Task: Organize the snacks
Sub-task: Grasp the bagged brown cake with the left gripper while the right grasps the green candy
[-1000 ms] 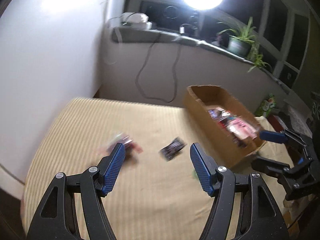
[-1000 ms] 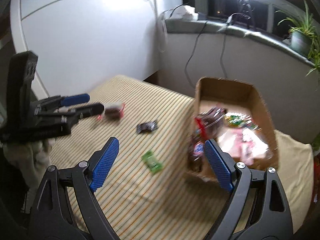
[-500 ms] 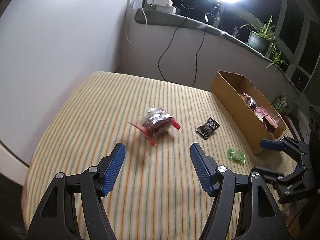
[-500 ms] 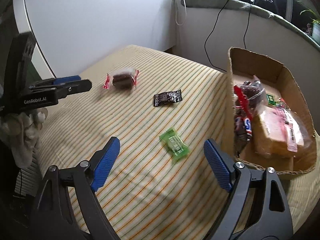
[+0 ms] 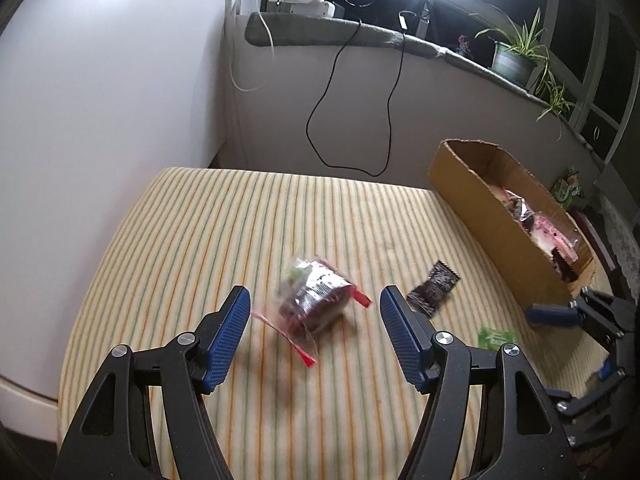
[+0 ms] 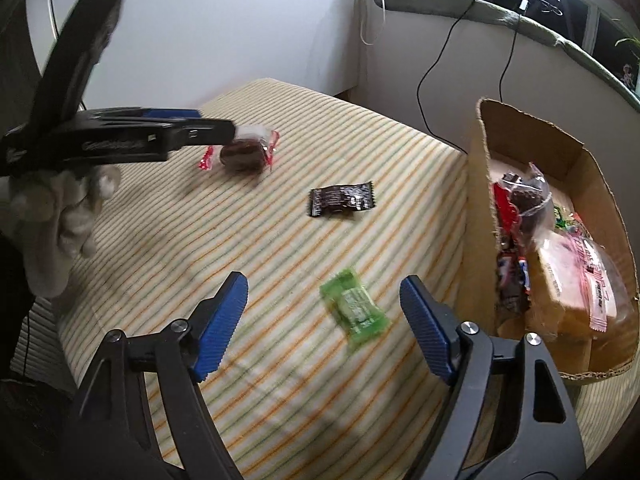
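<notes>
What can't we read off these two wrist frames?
- Cardboard box contents: in the left wrist view the near wall hides most; in the right wrist view the snacks overlap.
- Clear-wrapped brown snack: motion blur in the left view; the left hand-held gripper covers its near end in the right view.
- Green candy: partly hidden in the left view; print unreadable in both.
- Right hand-held gripper: closing, candy between but untouched.

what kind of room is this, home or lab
Most likely a room in a home: a striped cloth covers the surface, a potted plant stands on the window ledge, and a cardboard box holds snacks.
</notes>
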A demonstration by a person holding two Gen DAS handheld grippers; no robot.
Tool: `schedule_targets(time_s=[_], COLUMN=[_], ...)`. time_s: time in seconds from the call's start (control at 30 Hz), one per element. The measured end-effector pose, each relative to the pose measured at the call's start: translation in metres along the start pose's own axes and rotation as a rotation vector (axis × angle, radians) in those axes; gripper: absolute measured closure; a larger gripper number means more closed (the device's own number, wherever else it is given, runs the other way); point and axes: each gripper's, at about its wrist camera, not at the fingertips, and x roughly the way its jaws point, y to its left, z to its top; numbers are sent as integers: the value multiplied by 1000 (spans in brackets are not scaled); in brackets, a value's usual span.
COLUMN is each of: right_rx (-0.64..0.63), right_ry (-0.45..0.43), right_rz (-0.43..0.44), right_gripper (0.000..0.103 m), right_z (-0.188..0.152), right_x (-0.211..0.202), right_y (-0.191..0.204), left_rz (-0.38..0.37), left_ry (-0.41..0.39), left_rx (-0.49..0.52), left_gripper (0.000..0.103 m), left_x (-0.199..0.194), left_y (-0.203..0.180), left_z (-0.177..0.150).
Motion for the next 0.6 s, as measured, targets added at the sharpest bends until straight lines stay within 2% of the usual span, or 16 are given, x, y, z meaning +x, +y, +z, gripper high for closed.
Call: schedule_targets(time_s=[0.03, 0.07, 0.2, 0.33, 0.6], right_rx=[3, 5, 16, 56, 89], right_ry=[2, 5, 6, 22, 73], right_rz=[16, 31, 19, 8, -44], right_gripper=[39, 40, 40, 46, 46], right_z=[0, 0, -1, -1, 1], right_x=[0, 0, 4, 11, 30], right_y=[1, 3, 3, -4, -6], left_rz=[0, -3, -13, -18, -19], left_ry=[3, 5, 19, 30, 50], left_rx=[3, 5, 18, 26, 51], left_gripper=[36, 36, 36, 36, 36], left_x=[2, 3, 10, 16, 28], left_y=[1, 1, 2, 2, 4], left_z=[0, 1, 1, 2, 3])
